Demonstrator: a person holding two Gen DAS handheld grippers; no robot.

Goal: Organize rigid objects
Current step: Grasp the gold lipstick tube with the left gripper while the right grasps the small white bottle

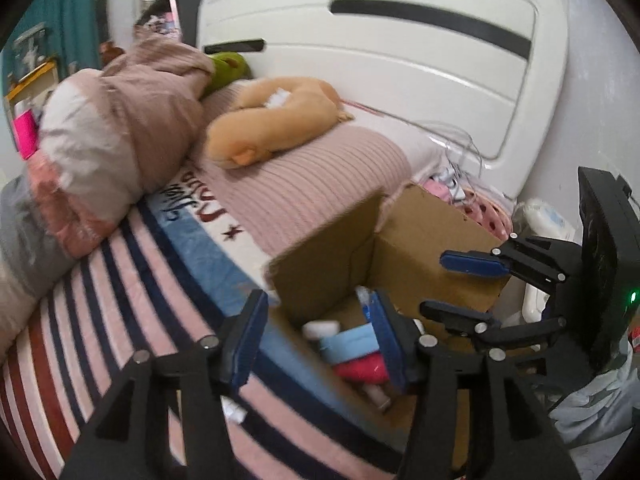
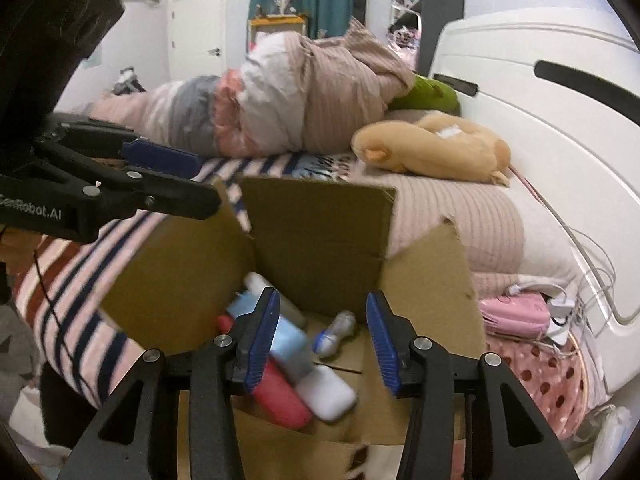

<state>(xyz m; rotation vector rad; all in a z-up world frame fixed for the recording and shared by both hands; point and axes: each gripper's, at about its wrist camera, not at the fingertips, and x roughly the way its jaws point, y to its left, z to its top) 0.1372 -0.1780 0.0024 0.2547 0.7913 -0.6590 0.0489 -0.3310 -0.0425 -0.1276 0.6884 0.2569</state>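
Note:
An open cardboard box (image 2: pixel 320 236) stands beside the bed. In it lie a pink-red case (image 2: pixel 280 396), a white case (image 2: pixel 326 394), a light blue bottle (image 2: pixel 288 344), a white bottle (image 2: pixel 260 284) and a small blue-and-white bottle (image 2: pixel 334 334). My right gripper (image 2: pixel 324 340) is open and empty just above the box opening. My left gripper (image 1: pixel 316 344) is open and empty over the box's left edge (image 1: pixel 320 276); the blue (image 1: pixel 352 342) and red (image 1: pixel 360 372) items show between its fingers. Each gripper shows in the other's view: the right one (image 1: pixel 460 284), the left one (image 2: pixel 176 176).
The bed has a striped blanket (image 1: pixel 120 300), a pink ribbed pillow (image 1: pixel 300 176), a tan plush toy (image 1: pixel 276 120), a green plush (image 2: pixel 428 94) and bundled bedding (image 2: pixel 304 96). A white headboard (image 1: pixel 380 60) stands behind. A pink device and cables (image 2: pixel 520 312) lie right of the box.

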